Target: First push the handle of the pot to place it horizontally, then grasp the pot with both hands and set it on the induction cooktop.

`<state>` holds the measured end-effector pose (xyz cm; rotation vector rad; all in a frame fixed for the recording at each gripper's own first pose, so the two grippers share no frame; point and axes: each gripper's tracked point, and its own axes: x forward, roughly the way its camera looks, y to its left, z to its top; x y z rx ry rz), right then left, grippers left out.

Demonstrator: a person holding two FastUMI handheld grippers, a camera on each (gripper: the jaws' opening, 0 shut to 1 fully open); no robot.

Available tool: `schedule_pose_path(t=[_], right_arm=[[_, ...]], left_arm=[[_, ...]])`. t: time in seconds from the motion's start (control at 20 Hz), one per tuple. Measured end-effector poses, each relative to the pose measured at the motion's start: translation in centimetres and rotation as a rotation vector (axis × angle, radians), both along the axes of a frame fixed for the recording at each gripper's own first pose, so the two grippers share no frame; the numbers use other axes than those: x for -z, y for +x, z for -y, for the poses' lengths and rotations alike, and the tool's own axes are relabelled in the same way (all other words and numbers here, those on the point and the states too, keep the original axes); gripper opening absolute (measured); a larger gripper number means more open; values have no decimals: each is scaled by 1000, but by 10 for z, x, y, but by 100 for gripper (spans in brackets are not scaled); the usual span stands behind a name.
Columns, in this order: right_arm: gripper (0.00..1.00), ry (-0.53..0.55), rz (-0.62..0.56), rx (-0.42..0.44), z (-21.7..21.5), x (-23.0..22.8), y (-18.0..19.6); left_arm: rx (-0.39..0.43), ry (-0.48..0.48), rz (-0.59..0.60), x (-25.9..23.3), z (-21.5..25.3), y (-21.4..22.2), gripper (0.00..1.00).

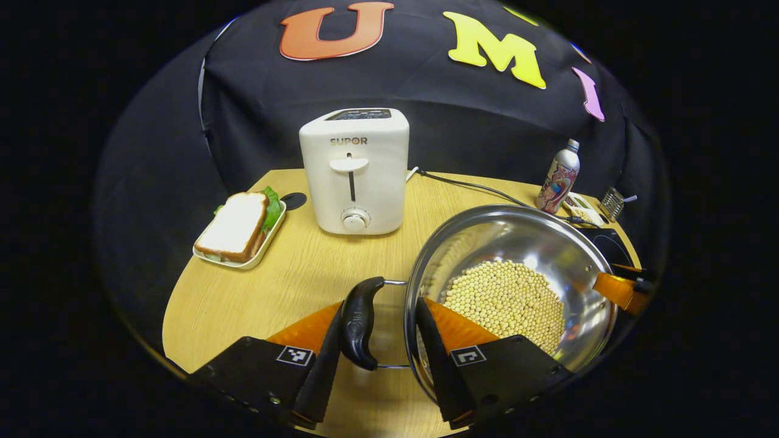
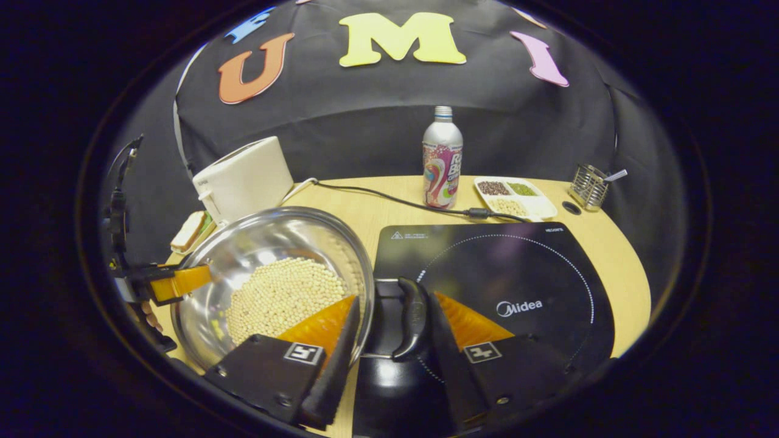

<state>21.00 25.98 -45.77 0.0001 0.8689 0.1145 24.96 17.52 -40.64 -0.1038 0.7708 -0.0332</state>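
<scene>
We are seeing a wooden desk point(image 2: 614, 255) carrying a toaster point(image 1: 355, 170), sandwich tray point(image 1: 240, 230), bottle point(image 2: 442, 158), induction cooktop point(image 2: 505, 274), divided dish point(image 2: 515, 196) and wire holder point(image 2: 589, 187).

Left gripper view: black induction cooktop point(image 1: 611, 243) mostly hidden behind the round stainless steel pot point(image 1: 535, 237); the compartmented white tray point(image 1: 581, 210) is too small there to tell its contents. Right gripper view: sandwich on white plate point(image 2: 190, 231) is partly hidden by the pot rim, and the white toaster point(image 2: 243, 176) has its lower part hidden. Contact of fingers with the pot's black side handles point(image 1: 360, 322) can't be judged.
</scene>
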Motion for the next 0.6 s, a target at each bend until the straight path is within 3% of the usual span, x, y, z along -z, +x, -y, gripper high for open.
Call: schedule_pose_path(t=[0.1, 0.25, 0.6], right_arm=[[61, -6, 2, -13, 0, 1, -2], [56, -1, -7, -40, -6, 1, -3], [55, 23, 30, -84, -9, -54, -16]], left_arm=[[4, 16, -4, -1, 0, -3, 66], [-16, 33, -22, -3, -6, -9, 63], [-60, 35, 6, -57, -12, -36, 63]])
